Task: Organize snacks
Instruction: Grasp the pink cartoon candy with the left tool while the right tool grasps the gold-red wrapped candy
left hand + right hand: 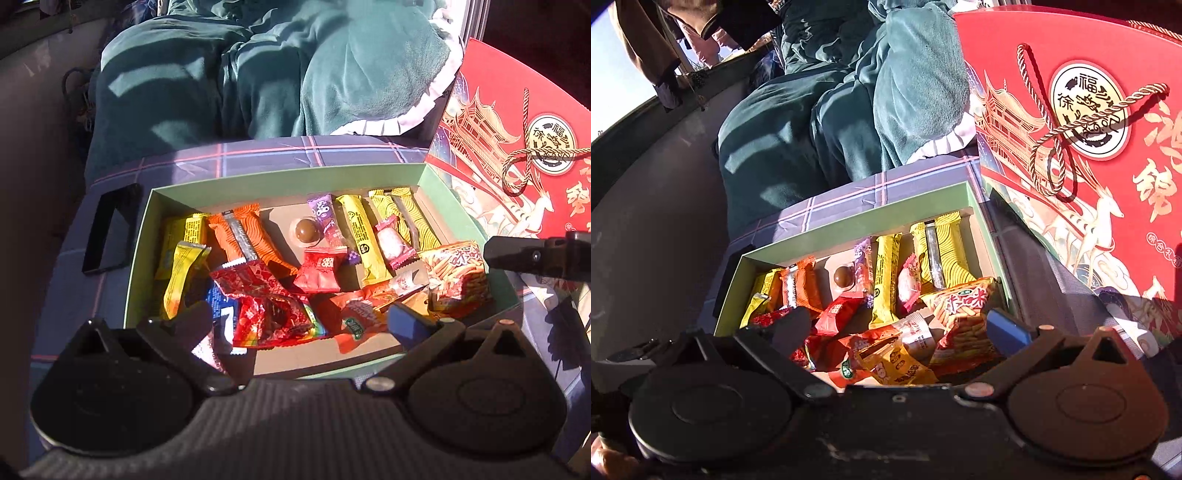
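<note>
The left claw (299,325) hangs over the near edge of the green box (142,236), its jaws spread as wide as they go with nothing between them; the right claw (905,332) hovers over the same box's near right part, equally wide and empty. The box lies open on a plaid-covered bed (258,155), and all the snacks lie loose inside it. Along the box's far wall stand a yellow bar (360,236), a yellow wavy-patterned packet (402,218) and a purple candy stick (325,218); a round brown chocolate ball (306,229) sits on bare cardboard near the box's middle, beside an orange wavy-patterned packet (255,240). At the box's right end lies a bag of stick crackers (458,273), and a crumpled red wrapper (266,295) lies near the front wall, just ahead of the left claw. A pink-and-white wrapped sweet (391,242) rests against the yellow bar. A black phone (109,236) lies flat on the bed just outside the box's left wall. The red gift lid (1089,147), with a gold cord, leans beyond the box's right wall. Dark green fleece bedding (221,74) is heaped behind the box's far wall.
</note>
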A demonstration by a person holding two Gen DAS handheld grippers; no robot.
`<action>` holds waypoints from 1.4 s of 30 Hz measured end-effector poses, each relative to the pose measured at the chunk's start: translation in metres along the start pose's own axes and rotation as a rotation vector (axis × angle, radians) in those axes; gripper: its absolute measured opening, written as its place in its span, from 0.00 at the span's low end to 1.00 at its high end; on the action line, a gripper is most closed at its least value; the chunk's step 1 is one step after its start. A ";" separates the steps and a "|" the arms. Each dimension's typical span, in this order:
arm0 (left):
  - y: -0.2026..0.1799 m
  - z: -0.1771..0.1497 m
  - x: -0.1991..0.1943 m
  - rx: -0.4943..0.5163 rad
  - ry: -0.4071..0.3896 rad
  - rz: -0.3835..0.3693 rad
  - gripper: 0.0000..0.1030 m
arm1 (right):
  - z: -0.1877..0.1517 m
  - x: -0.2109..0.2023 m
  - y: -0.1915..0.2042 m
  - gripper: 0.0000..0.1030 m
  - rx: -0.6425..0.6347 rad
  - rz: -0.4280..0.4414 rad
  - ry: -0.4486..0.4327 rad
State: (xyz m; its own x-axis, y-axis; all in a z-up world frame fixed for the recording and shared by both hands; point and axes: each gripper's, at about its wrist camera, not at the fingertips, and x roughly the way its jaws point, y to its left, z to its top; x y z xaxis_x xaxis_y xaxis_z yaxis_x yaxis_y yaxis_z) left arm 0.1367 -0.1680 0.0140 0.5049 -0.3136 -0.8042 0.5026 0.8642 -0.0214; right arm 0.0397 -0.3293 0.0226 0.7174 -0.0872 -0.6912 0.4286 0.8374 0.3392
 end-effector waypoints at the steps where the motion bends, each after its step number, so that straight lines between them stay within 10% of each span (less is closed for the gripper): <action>1: 0.000 -0.005 -0.002 -0.002 0.004 -0.004 1.00 | -0.004 -0.003 -0.003 1.00 0.009 -0.005 -0.001; 20: -0.003 -0.120 0.006 -0.024 0.186 -0.046 1.00 | -0.113 -0.011 -0.066 0.99 0.024 -0.187 0.145; 27: 0.004 -0.134 0.008 -0.086 0.214 -0.048 1.00 | -0.139 -0.004 -0.050 0.69 -0.143 -0.265 0.167; 31: 0.005 -0.136 0.010 -0.101 0.216 -0.050 1.00 | -0.146 -0.008 -0.037 0.36 -0.248 -0.272 0.143; 38: -0.006 -0.136 0.011 -0.060 0.216 -0.067 1.00 | -0.147 -0.006 -0.025 0.36 -0.219 -0.173 0.154; 42: -0.010 -0.135 0.007 -0.065 0.186 -0.093 0.63 | -0.143 -0.005 -0.029 0.36 -0.192 -0.156 0.144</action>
State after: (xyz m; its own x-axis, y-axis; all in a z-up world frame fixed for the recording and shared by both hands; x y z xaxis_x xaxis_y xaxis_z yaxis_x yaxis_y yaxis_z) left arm 0.0411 -0.1257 -0.0716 0.3168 -0.3207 -0.8926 0.4916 0.8604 -0.1347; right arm -0.0544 -0.2755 -0.0753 0.5597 -0.1570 -0.8137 0.4058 0.9081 0.1039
